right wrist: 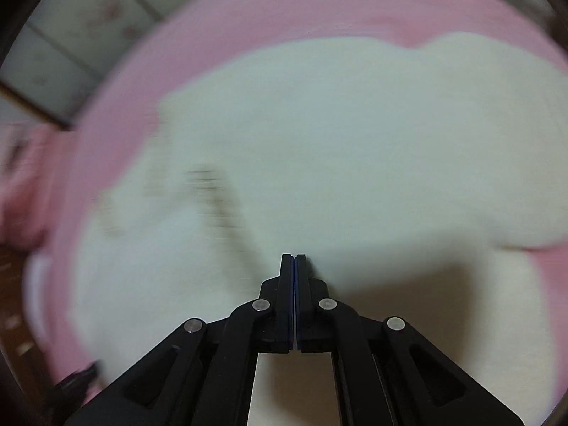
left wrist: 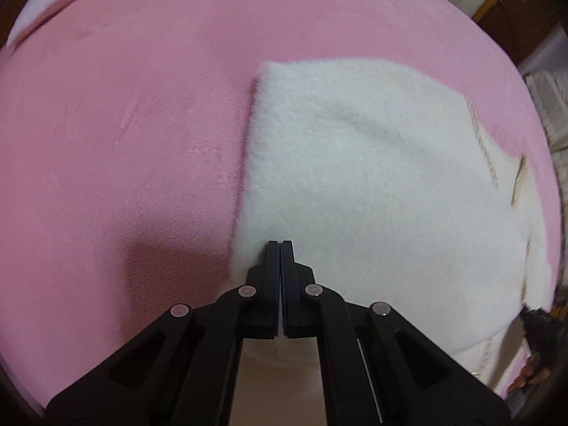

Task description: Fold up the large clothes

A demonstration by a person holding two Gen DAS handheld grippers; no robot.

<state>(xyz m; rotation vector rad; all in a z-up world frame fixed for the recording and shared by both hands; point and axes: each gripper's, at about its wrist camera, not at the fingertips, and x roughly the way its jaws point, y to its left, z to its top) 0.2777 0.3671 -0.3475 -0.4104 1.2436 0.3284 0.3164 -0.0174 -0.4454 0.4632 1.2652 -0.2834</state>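
A white fleecy garment (left wrist: 372, 163) lies on a pink bed cover (left wrist: 124, 124), partly folded, with a stitched hem at its right side. My left gripper (left wrist: 280, 245) is shut, its tips over the garment near its left edge; nothing shows between the jaws. In the right wrist view, which is blurred by motion, the same white garment (right wrist: 337, 142) fills the middle. My right gripper (right wrist: 294, 257) is shut just above it, with nothing visibly held.
A lilac pillow (left wrist: 53, 3) lies at the far left of the bed. Panelled furniture with pale floral panels (right wrist: 71, 35) stands beyond the bed edge. The other gripper and a hand (left wrist: 536, 340) show at the right edge.
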